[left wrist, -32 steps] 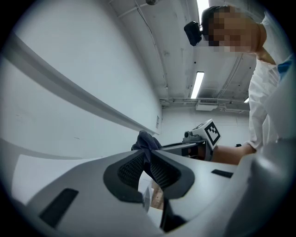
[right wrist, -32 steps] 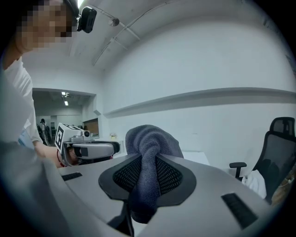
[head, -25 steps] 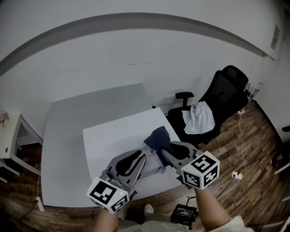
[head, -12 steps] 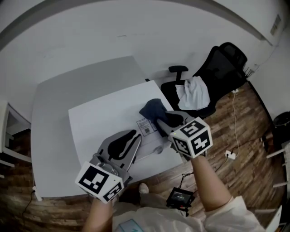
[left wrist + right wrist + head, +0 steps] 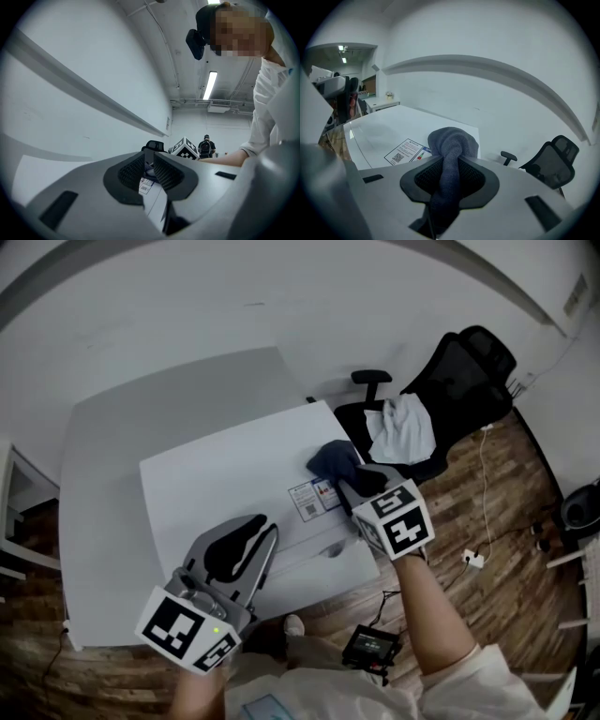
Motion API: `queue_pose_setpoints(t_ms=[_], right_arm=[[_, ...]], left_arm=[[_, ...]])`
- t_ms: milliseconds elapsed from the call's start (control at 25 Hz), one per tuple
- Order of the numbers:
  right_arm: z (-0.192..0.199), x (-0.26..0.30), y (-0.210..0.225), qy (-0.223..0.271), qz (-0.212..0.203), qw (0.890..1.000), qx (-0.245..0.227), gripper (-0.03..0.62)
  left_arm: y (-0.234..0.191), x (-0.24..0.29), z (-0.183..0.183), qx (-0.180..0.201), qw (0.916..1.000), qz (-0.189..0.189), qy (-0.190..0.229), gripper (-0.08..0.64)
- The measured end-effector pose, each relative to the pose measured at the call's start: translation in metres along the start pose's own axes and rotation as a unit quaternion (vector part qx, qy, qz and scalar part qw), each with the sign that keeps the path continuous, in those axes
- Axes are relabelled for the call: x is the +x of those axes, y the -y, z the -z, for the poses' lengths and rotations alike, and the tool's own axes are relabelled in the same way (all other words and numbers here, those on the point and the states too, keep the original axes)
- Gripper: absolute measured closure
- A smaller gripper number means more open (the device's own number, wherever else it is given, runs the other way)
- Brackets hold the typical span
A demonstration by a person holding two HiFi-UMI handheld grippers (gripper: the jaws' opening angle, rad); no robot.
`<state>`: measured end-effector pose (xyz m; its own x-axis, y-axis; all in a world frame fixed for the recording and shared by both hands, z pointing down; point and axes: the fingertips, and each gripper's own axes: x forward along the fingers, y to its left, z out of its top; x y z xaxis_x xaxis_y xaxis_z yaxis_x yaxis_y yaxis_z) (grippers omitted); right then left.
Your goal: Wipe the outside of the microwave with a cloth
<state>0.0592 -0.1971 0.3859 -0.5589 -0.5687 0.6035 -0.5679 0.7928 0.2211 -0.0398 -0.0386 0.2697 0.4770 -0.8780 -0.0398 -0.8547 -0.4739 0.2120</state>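
Note:
The white microwave stands on a grey table, its top bearing a printed label. My right gripper is shut on a dark blue cloth, which rests bunched on the top near its right edge. In the right gripper view the cloth runs between the pads and bulges out ahead of them, with the label to the left. My left gripper hovers by the microwave's front edge. Its pads stand a narrow gap apart with nothing between them.
A black office chair with a white cloth on its seat stands right of the table. A black device and a white plug block lie on the wooden floor. A person stands far off.
The right gripper has carried the cloth down and towards the right edge of the microwave's top. The left gripper has drifted a little lower and to the left.

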Motion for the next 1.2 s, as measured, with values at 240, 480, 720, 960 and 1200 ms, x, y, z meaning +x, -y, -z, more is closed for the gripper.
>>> queue_pose_setpoints(t_ms=[240, 480, 720, 960, 1200], right_arm=[[-0.005, -0.001, -0.012, 0.02, 0.033, 0.999, 0.006, 0.494], [-0.011, 0.001, -0.029, 0.028, 0.029, 0.999, 0.022, 0.494], [-0.023, 0.004, -0.062, 0.023, 0.004, 1.0, 0.02, 0.494], [-0.04, 0.012, -0.104, 0.025, -0.029, 0.999, 0.006, 0.494], [-0.057, 0.02, -0.15, 0.025, -0.068, 0.997, -0.012, 0.493]], left_arm=[[-0.02, -0.028, -0.003, -0.009, 0.9995, -0.031, 0.004, 0.511], [-0.036, -0.041, -0.004, -0.018, 0.9987, -0.046, 0.008, 0.511], [-0.042, -0.049, -0.01, -0.02, 0.9985, -0.049, 0.015, 0.511], [-0.049, -0.062, -0.012, -0.025, 0.998, -0.054, 0.021, 0.511], [-0.06, -0.078, -0.013, -0.026, 0.997, -0.069, 0.022, 0.511]])
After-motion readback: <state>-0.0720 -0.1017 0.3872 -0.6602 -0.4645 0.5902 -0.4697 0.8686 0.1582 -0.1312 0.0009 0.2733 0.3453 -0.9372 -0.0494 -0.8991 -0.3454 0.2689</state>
